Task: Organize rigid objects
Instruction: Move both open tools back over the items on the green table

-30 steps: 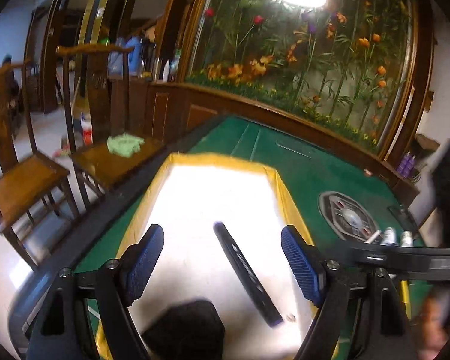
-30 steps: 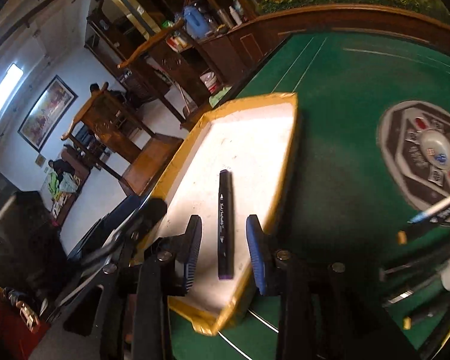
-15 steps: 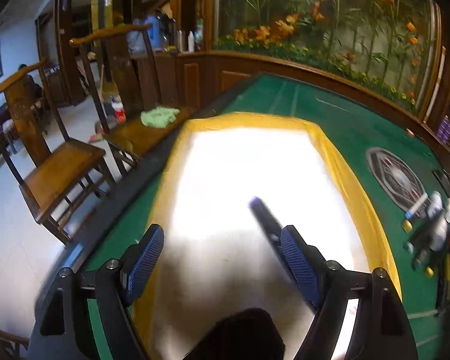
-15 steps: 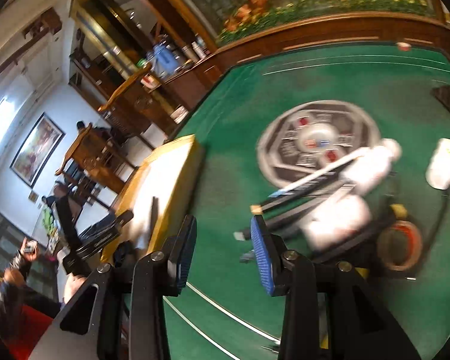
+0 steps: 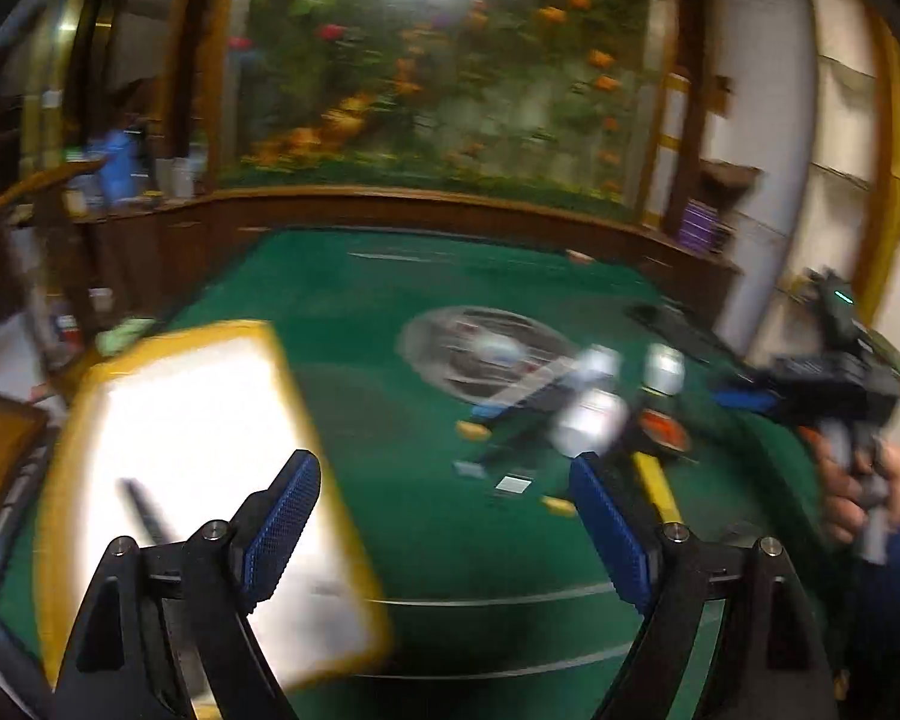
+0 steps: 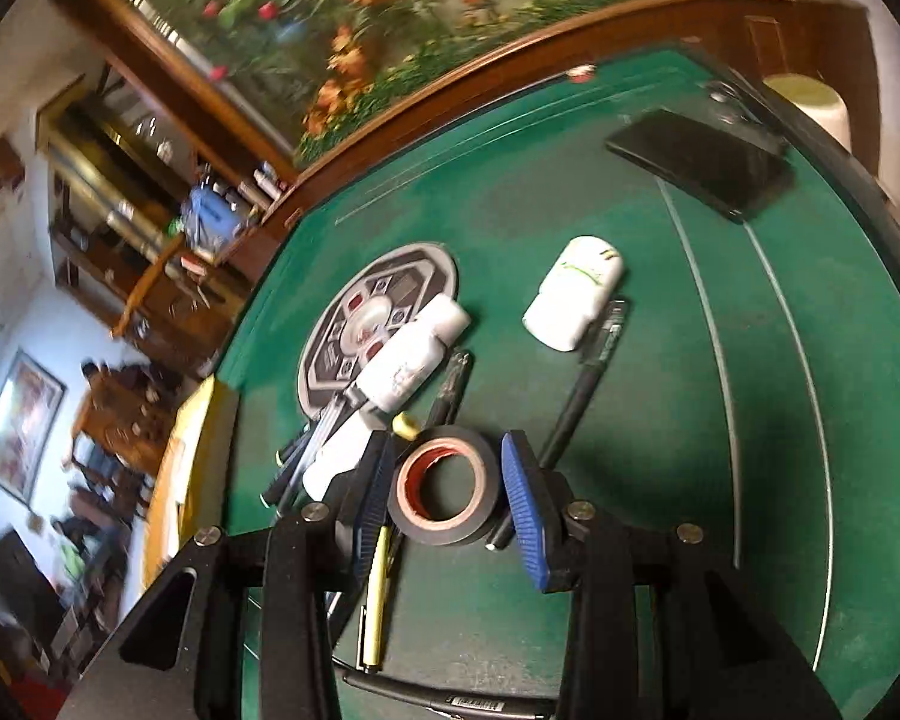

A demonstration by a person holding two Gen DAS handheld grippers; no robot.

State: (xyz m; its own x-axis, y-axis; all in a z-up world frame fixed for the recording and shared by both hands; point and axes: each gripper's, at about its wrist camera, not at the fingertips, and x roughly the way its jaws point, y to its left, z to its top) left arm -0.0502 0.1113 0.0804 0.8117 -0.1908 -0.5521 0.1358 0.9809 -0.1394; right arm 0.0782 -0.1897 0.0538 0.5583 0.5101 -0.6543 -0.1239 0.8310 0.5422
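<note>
Left wrist view: the left tongs (image 5: 444,531) stand wide and released, with nothing between them, over the green desk (image 5: 450,540). One black marker (image 5: 144,513) lies in the yellow-rimmed tray (image 5: 336,468); the loose clutter sits well to the right.

Right wrist view: the right tongs (image 6: 444,501) straddle a roll of black tape (image 6: 444,492) lying flat on the desk among pens and white bottles (image 6: 411,360). The pads stand just beside the roll, apparently not yet pressing.

Judgement: the pickup step is in hand. The next move calls for closing squarely on the roll, then carrying it to the tray.
</note>
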